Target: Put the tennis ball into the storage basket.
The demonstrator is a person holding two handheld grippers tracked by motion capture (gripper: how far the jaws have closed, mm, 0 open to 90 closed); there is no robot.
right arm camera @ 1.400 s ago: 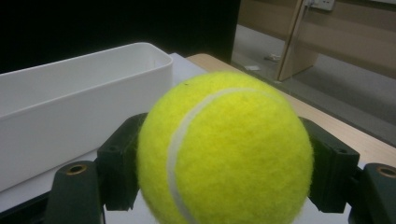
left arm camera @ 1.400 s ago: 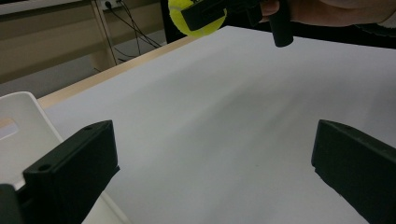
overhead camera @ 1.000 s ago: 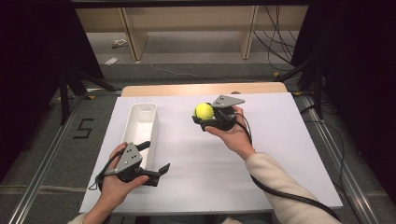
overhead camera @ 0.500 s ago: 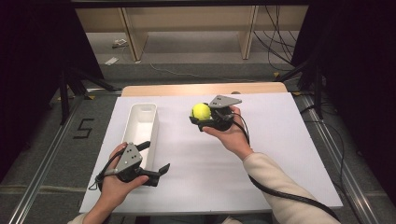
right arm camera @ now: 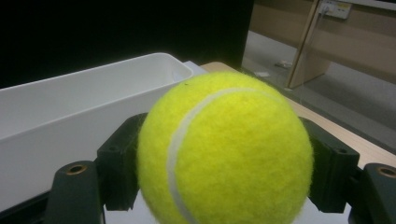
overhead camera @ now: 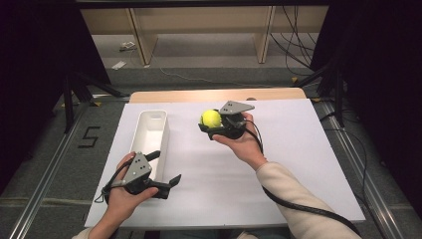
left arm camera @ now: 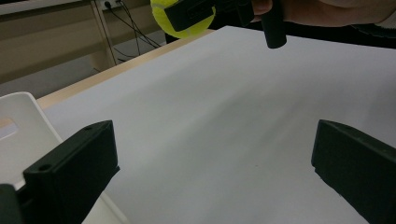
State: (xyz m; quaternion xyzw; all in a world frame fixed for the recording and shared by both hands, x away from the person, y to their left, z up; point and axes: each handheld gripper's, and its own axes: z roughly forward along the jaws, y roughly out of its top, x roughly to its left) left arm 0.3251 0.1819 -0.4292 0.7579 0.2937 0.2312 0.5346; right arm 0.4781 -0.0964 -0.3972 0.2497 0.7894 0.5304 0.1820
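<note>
The right gripper [overhead camera: 211, 124] has its jaws clamped on a yellow tennis ball [overhead camera: 210, 118], one black pad on each side, and carries it above the white table [overhead camera: 298, 164], a little to the right of the far end of the white bin [overhead camera: 149, 130]. In the right gripper view the ball [right arm camera: 224, 151] sits big and bright between the two pads, its white seam curving down the front, and the bin [right arm camera: 88, 112] lies just beyond it with its long wall turned toward the camera. The right hand [overhead camera: 244, 144] grips the tool from below, the cable trailing back along the cream sleeve [overhead camera: 293, 199].

Over on the near left, the left gripper [overhead camera: 166, 169] sits low by the bin's near end, held in the left hand [overhead camera: 124, 199]. Its jaws stand wide apart with nothing between them: one points toward the bin's near corner, the other out over bare table. The left gripper view confirms it, both black jaws spread to the edges with white tabletop between, a corner of the bin [left arm camera: 18, 116] at the left, and the ball [left arm camera: 180, 21] up top, caught in the other gripper's jaws. The two grippers are well apart.
</note>
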